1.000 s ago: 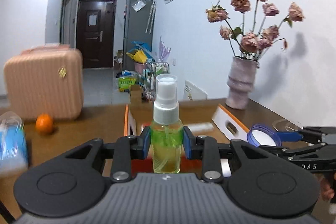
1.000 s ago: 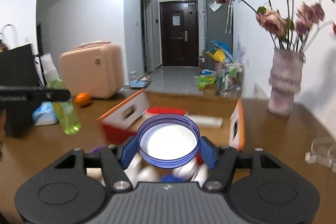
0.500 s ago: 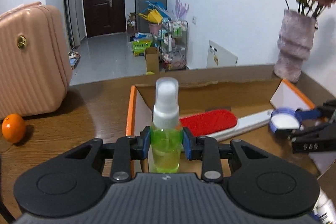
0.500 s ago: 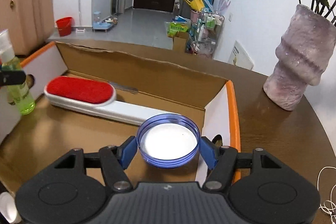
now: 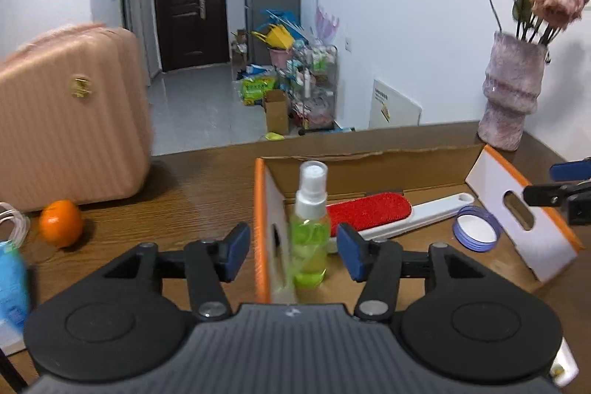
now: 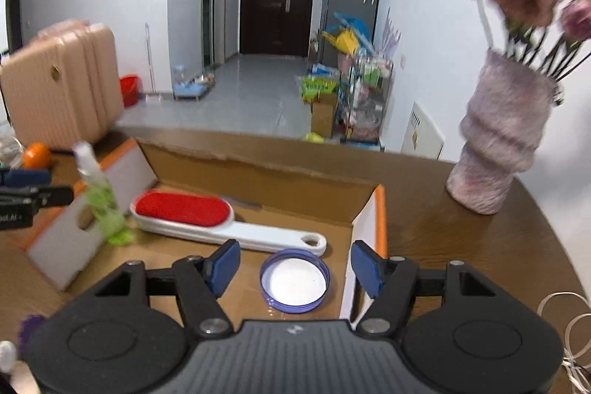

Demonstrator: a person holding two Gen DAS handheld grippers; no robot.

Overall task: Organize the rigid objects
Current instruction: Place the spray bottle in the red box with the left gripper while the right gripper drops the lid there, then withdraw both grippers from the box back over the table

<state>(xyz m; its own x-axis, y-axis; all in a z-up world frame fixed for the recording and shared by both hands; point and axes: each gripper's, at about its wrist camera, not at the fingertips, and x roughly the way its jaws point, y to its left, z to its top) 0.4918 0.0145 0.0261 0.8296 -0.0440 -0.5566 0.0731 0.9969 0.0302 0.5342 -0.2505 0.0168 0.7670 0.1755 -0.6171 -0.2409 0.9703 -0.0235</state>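
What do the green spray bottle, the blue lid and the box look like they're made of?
The green spray bottle looks like clear plastic: its liquid shows through. The round blue lid seems translucent plastic with a white liner. The orange-edged box is corrugated cardboard, judging by its brown matte inside and ragged edge.

Left gripper (image 5: 293,246): matte black body, ribbed grey-black housing with a small white logo, two round discs at its sides. Black linkage arms, silver pivot screws, blue pads on the fingertips (image 5: 236,246). Right gripper (image 6: 294,267): identical build; white lettering, partly readable, on the black side arm seen from the opposite camera.
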